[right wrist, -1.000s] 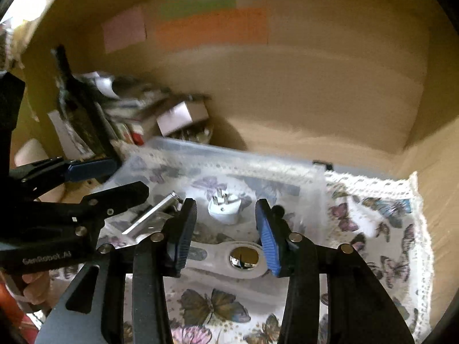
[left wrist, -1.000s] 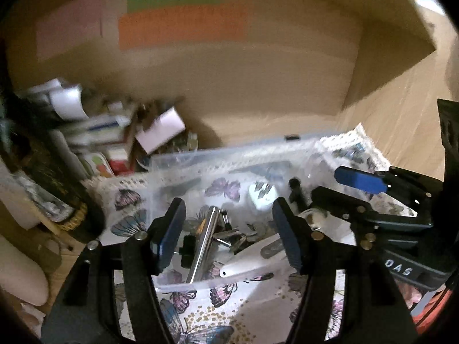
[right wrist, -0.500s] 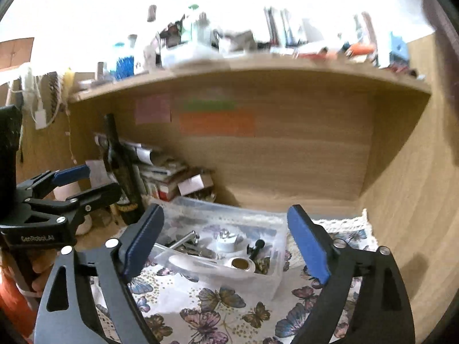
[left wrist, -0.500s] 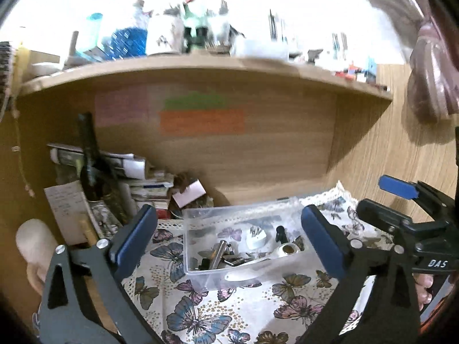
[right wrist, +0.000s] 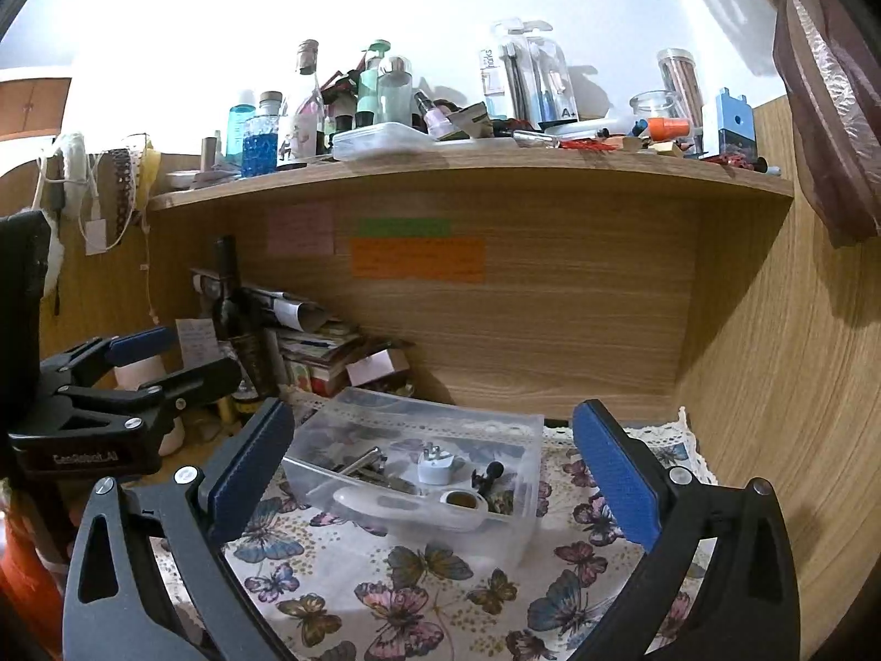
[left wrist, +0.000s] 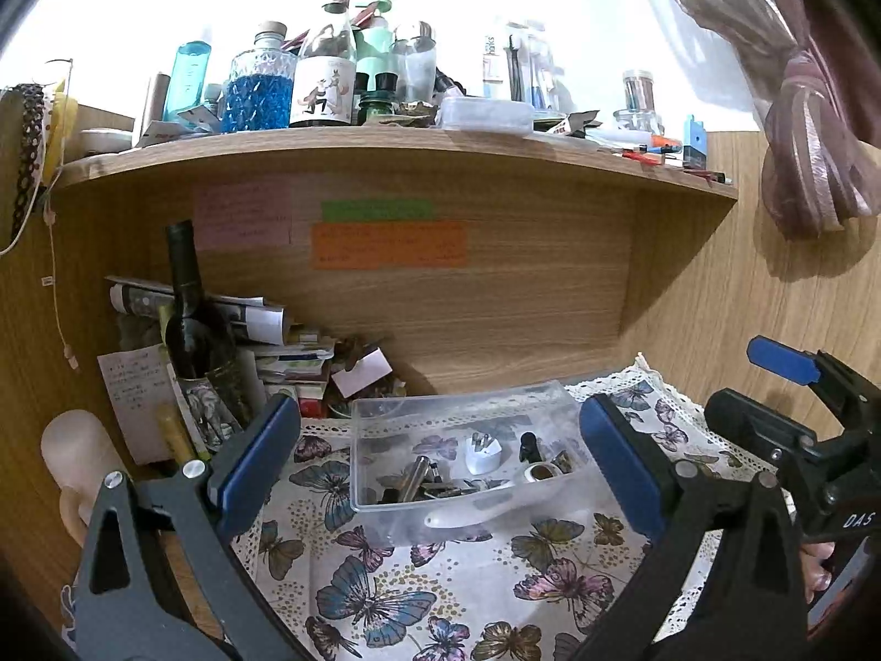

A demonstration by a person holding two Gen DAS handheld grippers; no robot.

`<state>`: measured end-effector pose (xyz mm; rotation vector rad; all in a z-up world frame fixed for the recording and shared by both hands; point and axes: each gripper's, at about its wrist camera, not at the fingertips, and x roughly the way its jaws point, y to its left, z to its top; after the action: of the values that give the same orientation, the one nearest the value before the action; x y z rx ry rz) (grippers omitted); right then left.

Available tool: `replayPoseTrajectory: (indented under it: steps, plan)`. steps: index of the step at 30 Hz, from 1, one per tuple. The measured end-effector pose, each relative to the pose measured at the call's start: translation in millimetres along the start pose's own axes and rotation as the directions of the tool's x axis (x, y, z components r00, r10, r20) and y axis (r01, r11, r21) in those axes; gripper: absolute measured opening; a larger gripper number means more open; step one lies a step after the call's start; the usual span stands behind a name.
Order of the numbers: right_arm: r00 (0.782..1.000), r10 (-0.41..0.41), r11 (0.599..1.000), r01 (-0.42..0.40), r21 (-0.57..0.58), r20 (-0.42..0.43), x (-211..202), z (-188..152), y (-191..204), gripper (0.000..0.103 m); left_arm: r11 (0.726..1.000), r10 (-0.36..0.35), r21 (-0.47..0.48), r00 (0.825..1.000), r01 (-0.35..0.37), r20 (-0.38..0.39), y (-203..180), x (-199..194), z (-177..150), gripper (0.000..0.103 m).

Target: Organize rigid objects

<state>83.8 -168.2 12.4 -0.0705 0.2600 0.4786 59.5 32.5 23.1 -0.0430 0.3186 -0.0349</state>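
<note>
Left wrist view has the left claw point(left wrist: 438, 465) spread wide with nothing between its blue pads point(left wrist: 250, 465), held back from and above a clear plastic box point(left wrist: 385, 501) that sits on the butterfly-print cloth point(left wrist: 385, 595) covering the surface. Inside the box lie a white plug adapter point(left wrist: 483, 453), a silver metal cylinder point(left wrist: 414, 478), a small black piece point(left wrist: 529, 445) and a long white tool with a round end point(left wrist: 495, 501); the darker bits piled under them are too small and tangled to make out. At the right edge the right claw point(left wrist: 793, 380) shows from the side, and its body is cut off by the frame.

Right wrist view shows the right claw point(right wrist: 432, 473) equally wide open and empty, also well short of the box point(right wrist: 517, 529). The adapter point(right wrist: 435, 462) stands near the middle of the box, the white tool point(right wrist: 407, 504) runs along the near wall, and the black piece point(right wrist: 487, 473) is beside it. The left claw point(right wrist: 165, 358) enters from the left, its handle running out of the picture.

Behind the box, a dark bottle point(left wrist: 190, 308) stands in front of a stack of papers and booklets point(left wrist: 286, 352), partly hiding it. Coloured notes point(left wrist: 388, 245) are stuck on the wooden back panel, their writing unreadable. A shelf point(left wrist: 385, 146) above carries crowded bottles and jars.
</note>
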Motion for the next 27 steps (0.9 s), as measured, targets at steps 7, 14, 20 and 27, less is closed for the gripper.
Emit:
replayPoseTrajectory:
  steps: [7,14,20,27]
  plan:
    - [1.000,0.000,1.000,0.000,0.001,0.000,0.4,0.4,-0.5,0.103,1.000,-0.001,0.003,1.000,0.001,0.004,-1.3,-0.5,-0.3,0.103]
    - [1.000,0.003,1.000,-0.003,0.011,0.001,0.3,-0.9,-1.8,0.103,1.000,-0.002,-0.005,1.000,0.002,-0.004,-1.4,0.7,-0.1,0.103]
    - [1.000,0.009,1.000,-0.009,0.016,-0.003,1.4,-2.3,-2.4,0.103,1.000,-0.006,-0.008,1.000,0.006,-0.011,-0.6,3.4,-0.3,0.103]
    - [1.000,0.011,1.000,-0.011,0.022,-0.007,2.2,-3.7,-2.4,0.103,1.000,-0.009,-0.008,1.000,0.009,-0.013,-0.2,4.5,-1.3,0.103]
